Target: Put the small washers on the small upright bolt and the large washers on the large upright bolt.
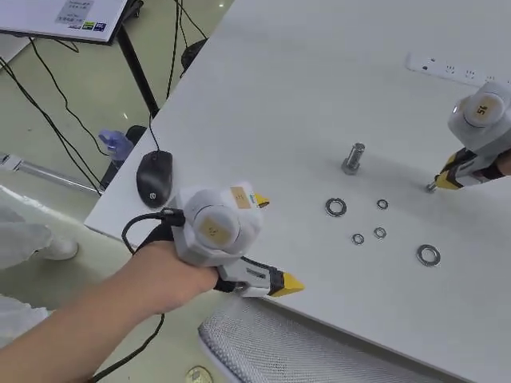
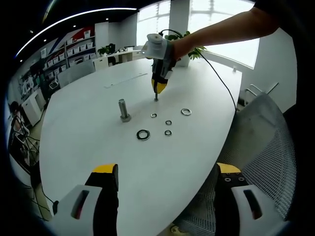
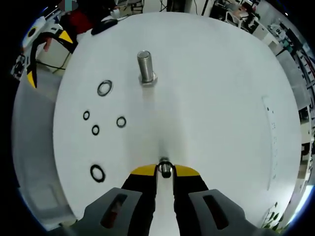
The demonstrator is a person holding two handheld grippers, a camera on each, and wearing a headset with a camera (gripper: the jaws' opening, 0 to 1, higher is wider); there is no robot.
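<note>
The large bolt (image 1: pixel 354 158) (image 2: pixel 123 110) (image 3: pixel 145 68) stands upright on the white table (image 1: pixel 279 96). My right gripper (image 1: pixel 437 184) (image 3: pixel 165 172) is shut on the small bolt (image 1: pixel 431 187) (image 2: pixel 156 98) (image 3: pixel 165 168), which stands upright on the table to the large bolt's right. Two large washers (image 1: pixel 336 207) (image 1: pixel 429 255) and three small washers (image 1: pixel 382 204) (image 1: pixel 380 233) (image 1: pixel 358 238) lie flat in front of the bolts. My left gripper (image 1: pixel 275 242) (image 2: pixel 167 172) is open with nothing between its fingers, over the table's near edge and well short of the washers.
A black mouse (image 1: pixel 154 177) lies near the table's left edge. A white power strip (image 1: pixel 447 70) sits at the far right. A grey mesh chair (image 1: pixel 263 343) stands below the near edge. Cables and a blue bottle (image 1: pixel 116 145) are on the floor at left.
</note>
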